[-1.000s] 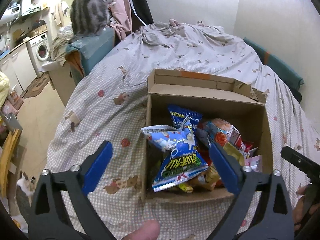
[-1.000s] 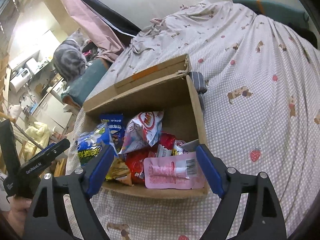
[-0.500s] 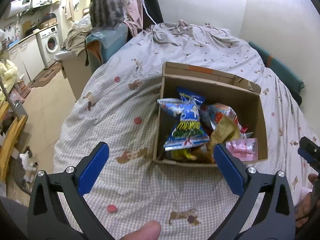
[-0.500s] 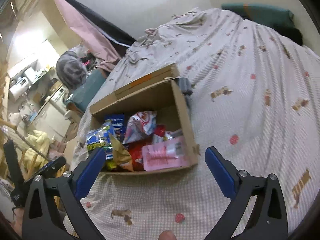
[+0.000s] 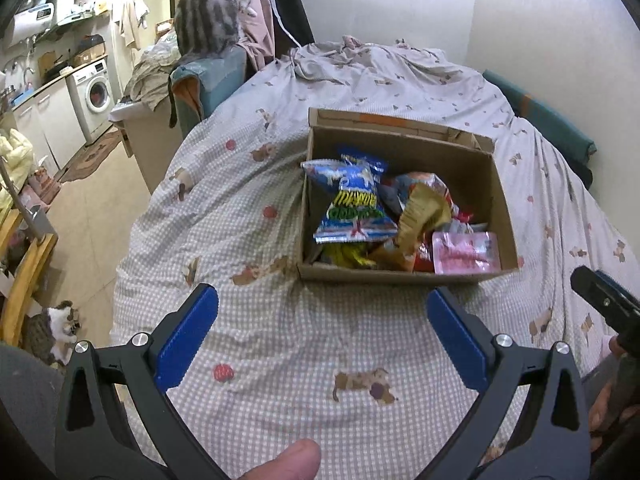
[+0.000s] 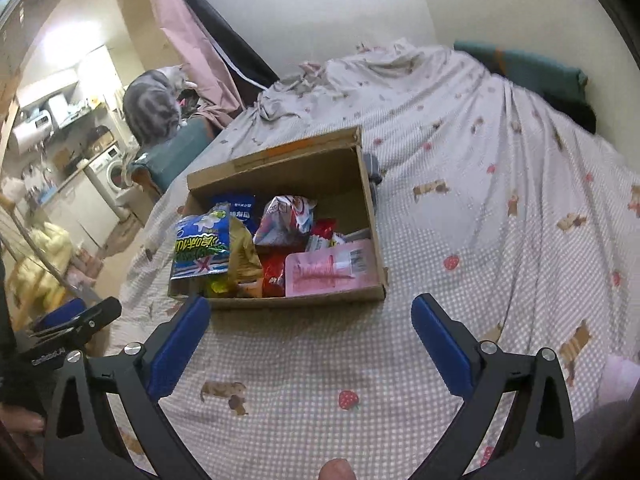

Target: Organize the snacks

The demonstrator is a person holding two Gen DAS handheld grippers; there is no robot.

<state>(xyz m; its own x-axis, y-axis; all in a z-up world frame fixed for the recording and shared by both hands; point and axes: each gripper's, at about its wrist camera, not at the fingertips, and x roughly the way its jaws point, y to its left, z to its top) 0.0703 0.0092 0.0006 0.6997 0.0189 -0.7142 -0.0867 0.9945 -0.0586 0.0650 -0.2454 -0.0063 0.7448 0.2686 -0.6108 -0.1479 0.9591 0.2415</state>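
An open cardboard box (image 5: 400, 276) stands on the bed, also in the right wrist view (image 6: 296, 303). It holds several snack bags: a blue and green bag (image 5: 352, 208) (image 6: 202, 248), a gold bag (image 5: 422, 212), a red and white bag (image 6: 286, 218) and a flat pink packet (image 5: 466, 252) (image 6: 332, 268). My left gripper (image 5: 320, 328) is open and empty, a short way in front of the box. My right gripper (image 6: 310, 328) is open and empty, also in front of the box and apart from it.
The bed has a checked quilt (image 5: 280, 360) with a rumpled blanket (image 5: 360, 60) at the far end. A grey cat (image 5: 212, 20) sits on a chair left of the bed. A washing machine (image 5: 94, 96) and kitchen units lie further left. A wall runs along the right.
Both grippers have pulled back from over the box toward the near edge of the bed. The box now looks smaller and farther. Both stay open and empty.
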